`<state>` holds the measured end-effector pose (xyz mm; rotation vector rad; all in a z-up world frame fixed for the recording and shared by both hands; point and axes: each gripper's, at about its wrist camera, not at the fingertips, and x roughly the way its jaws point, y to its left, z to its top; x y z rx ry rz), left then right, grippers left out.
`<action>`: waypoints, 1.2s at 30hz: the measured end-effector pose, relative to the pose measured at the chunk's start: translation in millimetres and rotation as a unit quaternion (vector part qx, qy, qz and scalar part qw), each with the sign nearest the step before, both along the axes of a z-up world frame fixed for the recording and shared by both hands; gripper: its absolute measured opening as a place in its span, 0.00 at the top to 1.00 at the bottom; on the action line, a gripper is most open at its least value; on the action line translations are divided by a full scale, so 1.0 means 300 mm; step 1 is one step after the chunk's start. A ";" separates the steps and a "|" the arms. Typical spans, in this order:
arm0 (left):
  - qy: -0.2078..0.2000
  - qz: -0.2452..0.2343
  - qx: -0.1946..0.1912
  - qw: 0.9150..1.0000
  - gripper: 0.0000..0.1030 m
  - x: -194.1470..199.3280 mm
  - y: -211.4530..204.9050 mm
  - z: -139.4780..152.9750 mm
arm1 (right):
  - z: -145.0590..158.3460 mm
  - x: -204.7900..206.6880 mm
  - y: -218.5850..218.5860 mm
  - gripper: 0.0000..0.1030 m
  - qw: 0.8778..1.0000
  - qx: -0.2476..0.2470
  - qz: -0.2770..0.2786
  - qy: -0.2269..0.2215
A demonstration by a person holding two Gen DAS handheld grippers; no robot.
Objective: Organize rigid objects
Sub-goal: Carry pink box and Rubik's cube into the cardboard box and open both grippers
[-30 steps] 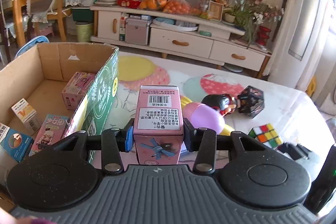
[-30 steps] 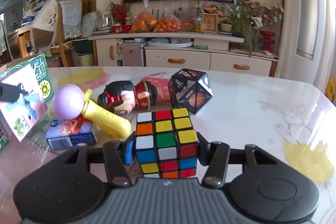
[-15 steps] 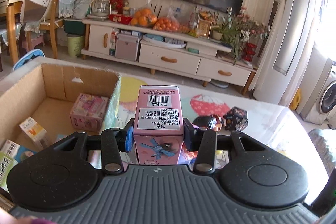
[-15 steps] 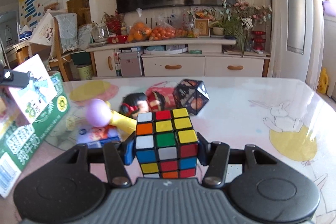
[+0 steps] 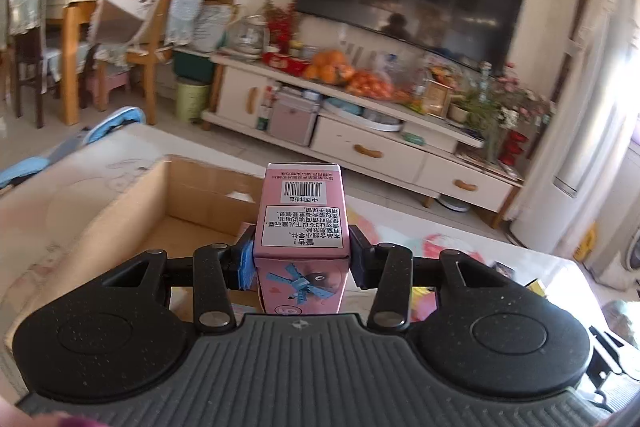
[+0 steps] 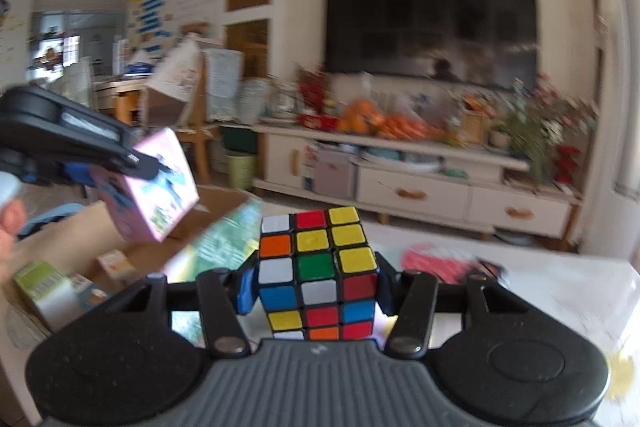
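The left gripper (image 5: 302,261) is clamped on a pink toy carton (image 5: 303,223), its pads pressing the carton's two sides; the carton stands upright between them, barcode panel facing the camera, raised above the open cardboard box (image 5: 120,223) that lies below and to the left. In the right wrist view the same carton (image 6: 154,187) appears tilted at the left, over the box (image 6: 80,239), whose floor holds several small packets (image 6: 44,287). The right gripper (image 6: 316,287) is clamped on a Rubik's cube (image 6: 318,271), held square between its pads, clear of the table (image 6: 560,291) and just right of the box's green printed wall (image 6: 224,239). A TV cabinet (image 5: 372,143) with oranges (image 5: 328,67) on top stands far across the room.
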<state>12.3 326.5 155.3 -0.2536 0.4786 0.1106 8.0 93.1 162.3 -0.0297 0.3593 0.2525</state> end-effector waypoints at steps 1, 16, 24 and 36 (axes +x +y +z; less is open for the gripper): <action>0.003 0.010 -0.004 1.000 0.47 0.007 0.018 -0.002 | 0.010 0.012 0.029 0.48 1.000 -0.001 0.011 -0.004; 0.059 0.100 -0.028 0.993 0.47 0.116 0.136 -0.028 | 0.019 0.220 0.353 0.47 0.991 -0.040 0.131 0.008; 0.082 0.115 -0.041 0.989 0.47 0.107 0.165 -0.045 | -0.040 0.277 0.436 0.47 0.986 -0.075 0.149 0.026; 0.094 0.120 -0.031 0.988 0.21 0.116 0.145 -0.040 | -0.074 0.226 0.472 0.27 0.985 -0.087 0.151 0.015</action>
